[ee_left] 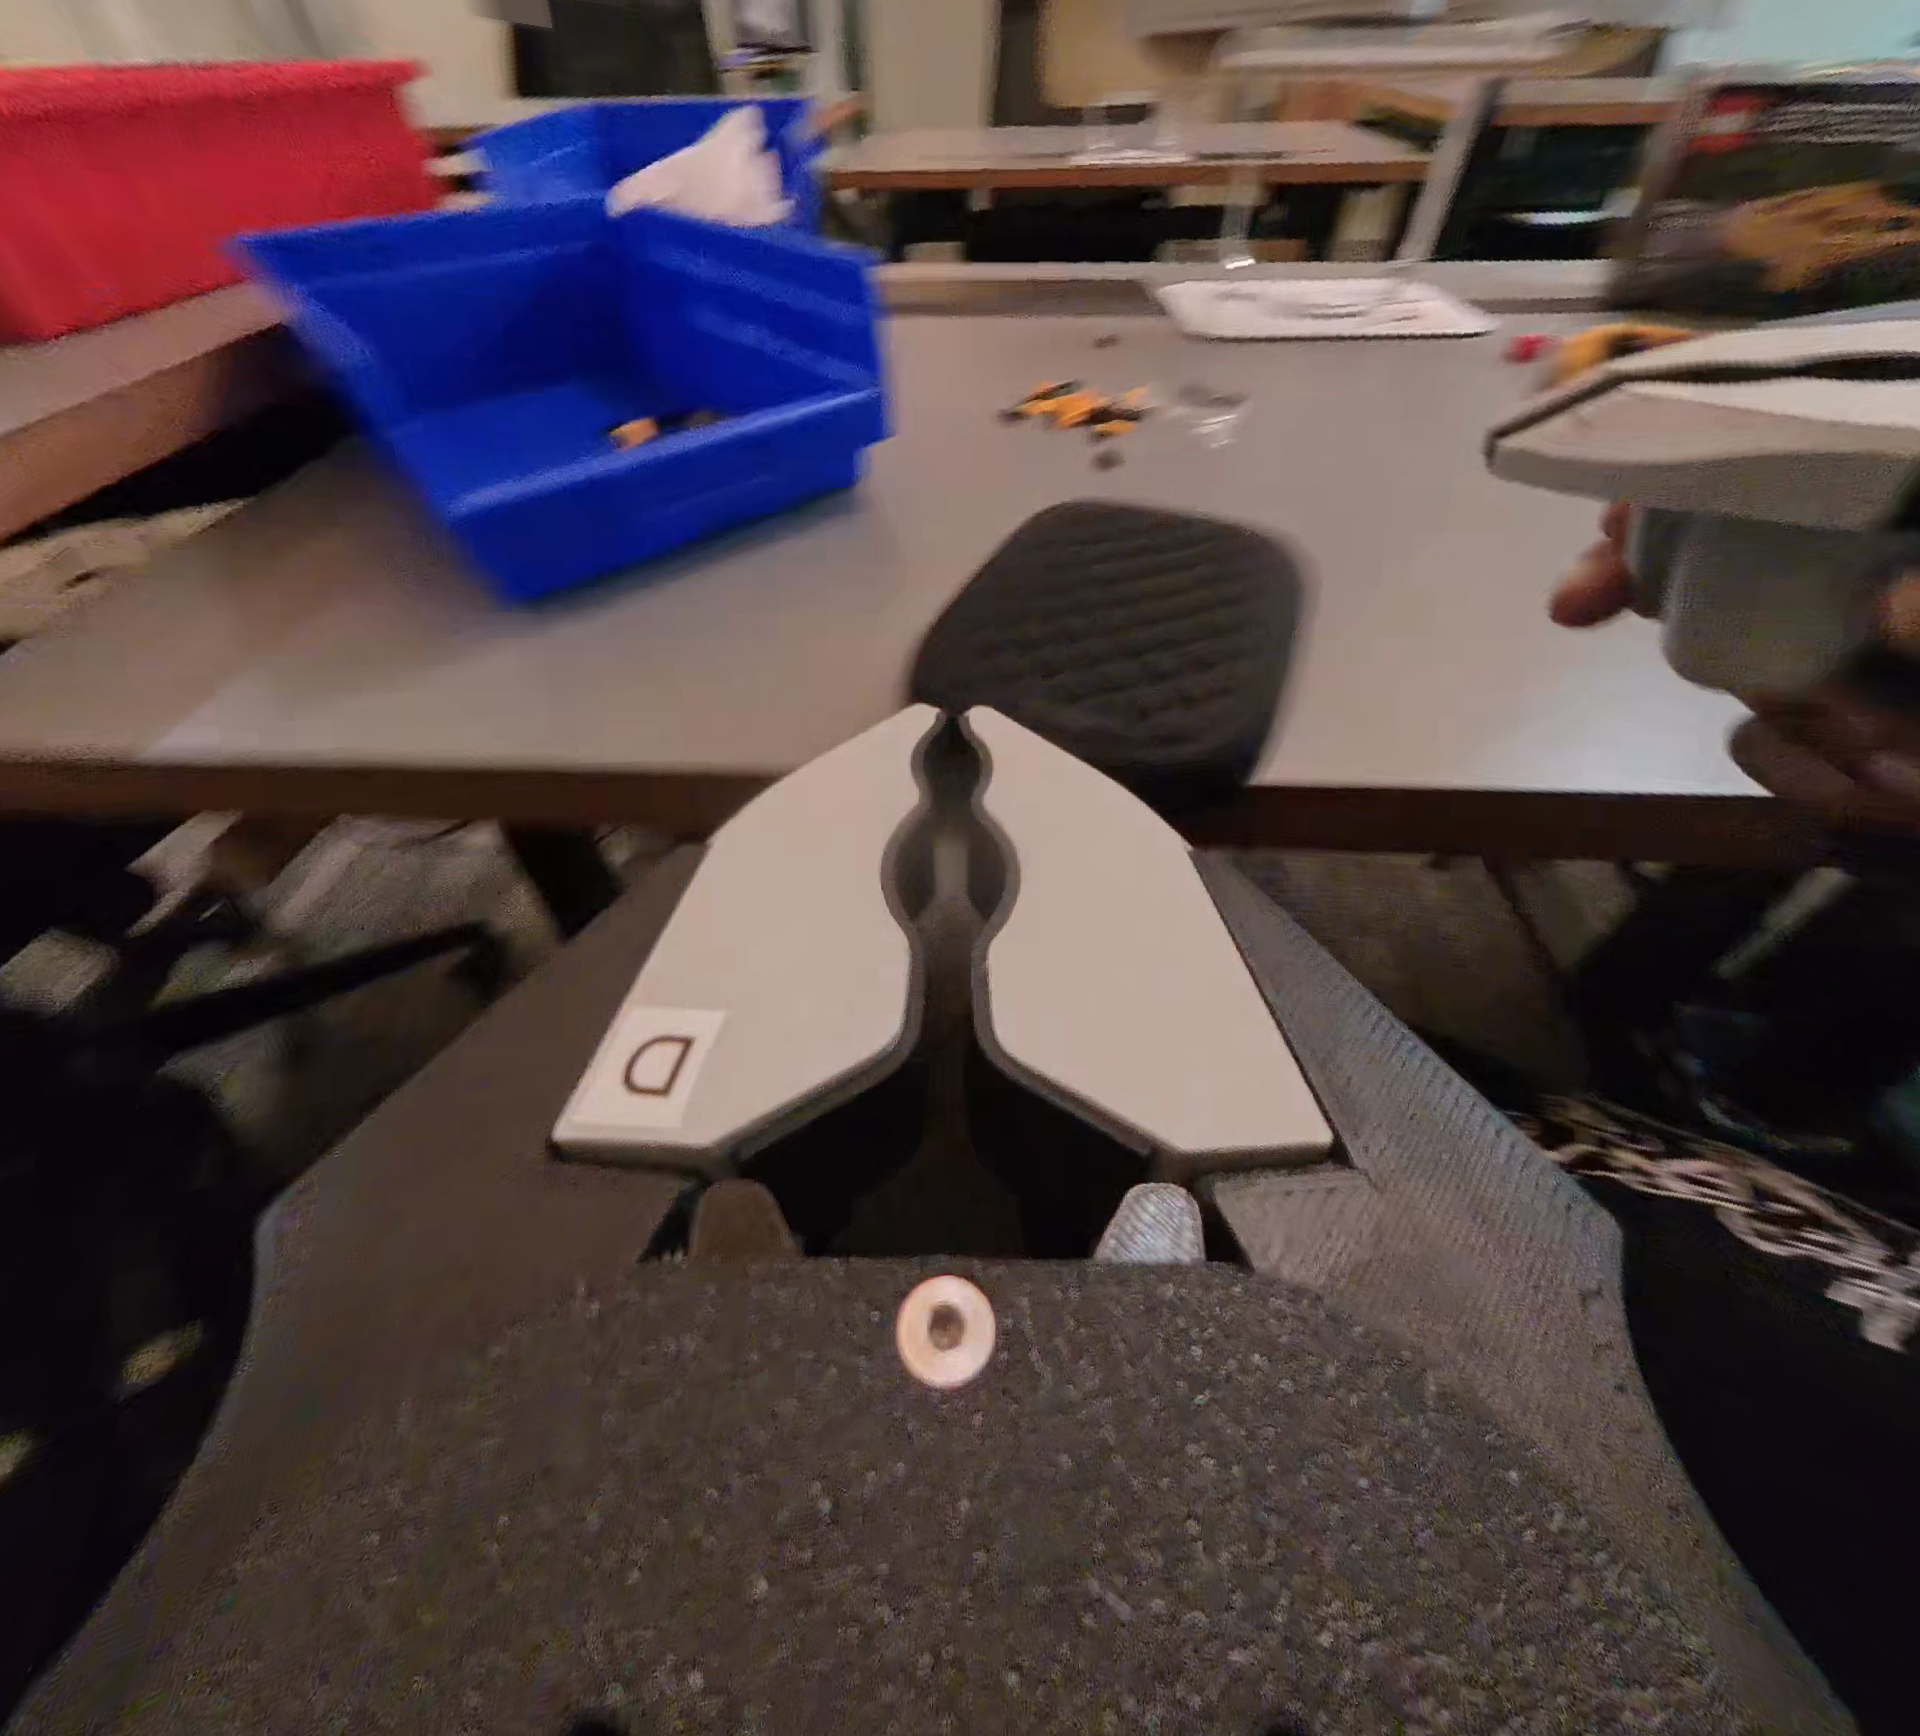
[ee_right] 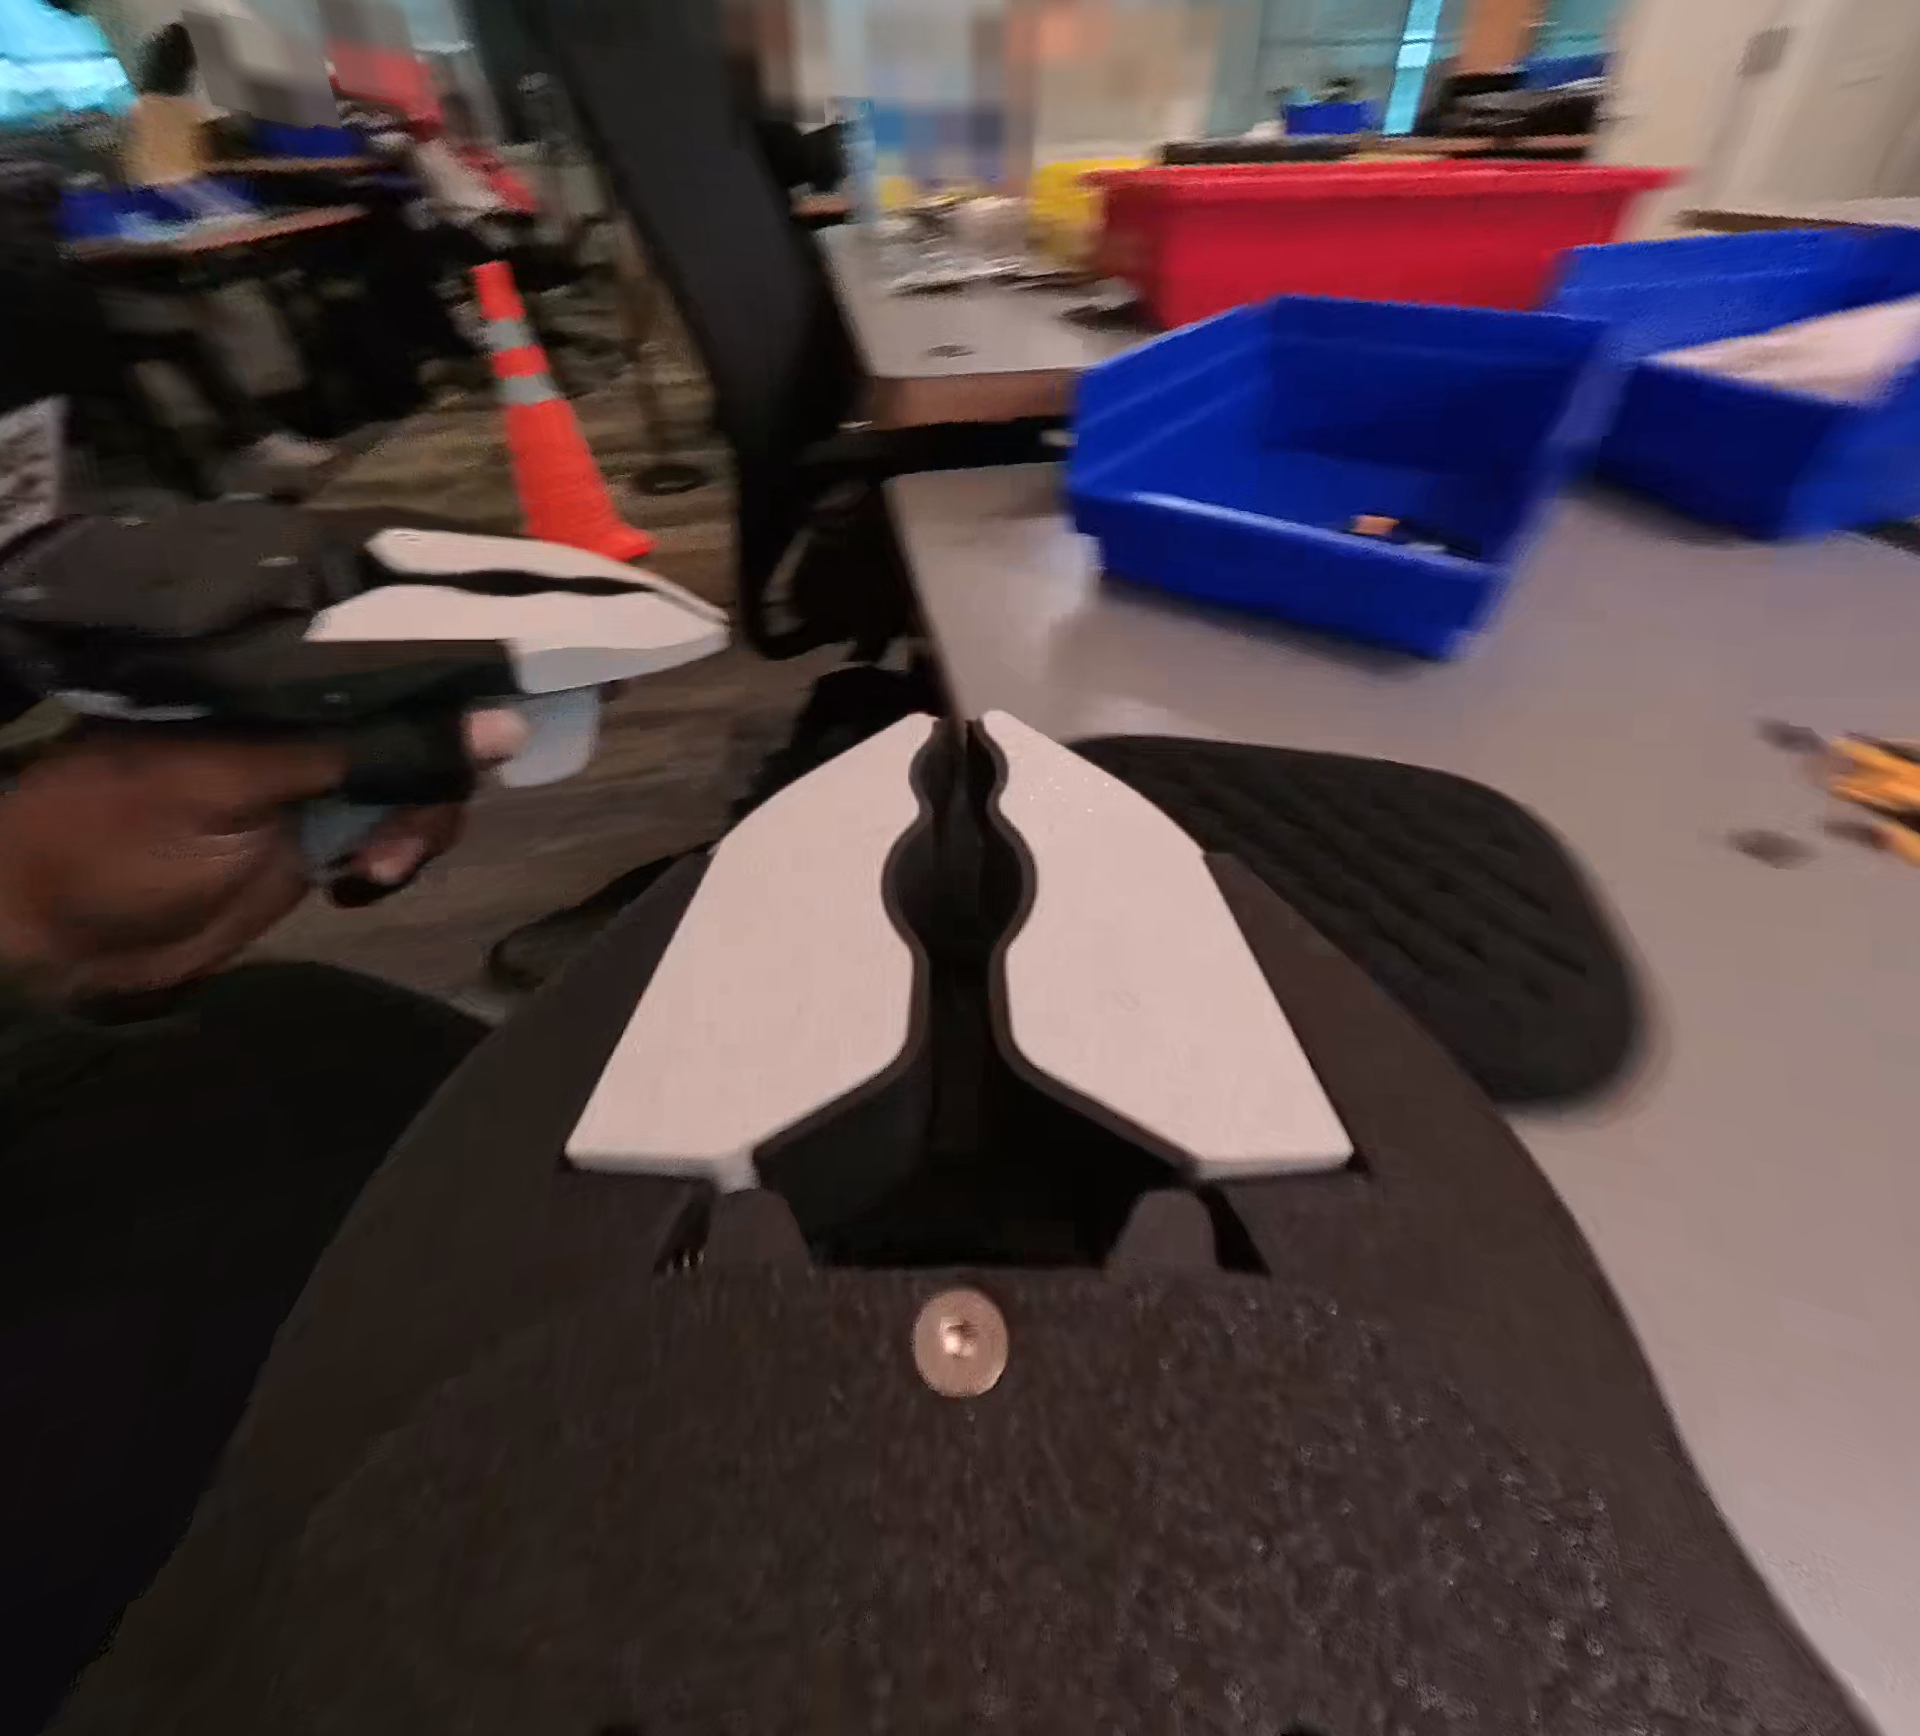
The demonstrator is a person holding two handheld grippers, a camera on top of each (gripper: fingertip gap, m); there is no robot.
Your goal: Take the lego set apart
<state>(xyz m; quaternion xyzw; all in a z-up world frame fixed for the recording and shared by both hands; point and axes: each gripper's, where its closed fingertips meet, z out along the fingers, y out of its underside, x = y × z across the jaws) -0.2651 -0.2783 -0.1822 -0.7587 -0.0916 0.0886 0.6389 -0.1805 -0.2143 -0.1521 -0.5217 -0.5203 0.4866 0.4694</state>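
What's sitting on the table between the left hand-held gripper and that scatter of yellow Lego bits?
A black quilted pad and bare grey table, seen in the left wrist view beyond the left hand-held gripper, before the Lego bits.

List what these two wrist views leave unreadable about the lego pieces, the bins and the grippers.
- Lego pieces on the table: left wrist view, blurred and too small to tell shapes or whether any are joined.
- Front blue bin: both views, its front wall hides most of the contents; only an orange scrap shows.
- Rear blue bin: right wrist view, cut off by the right edge.
- Right gripper: left wrist view, cut off by the edge.
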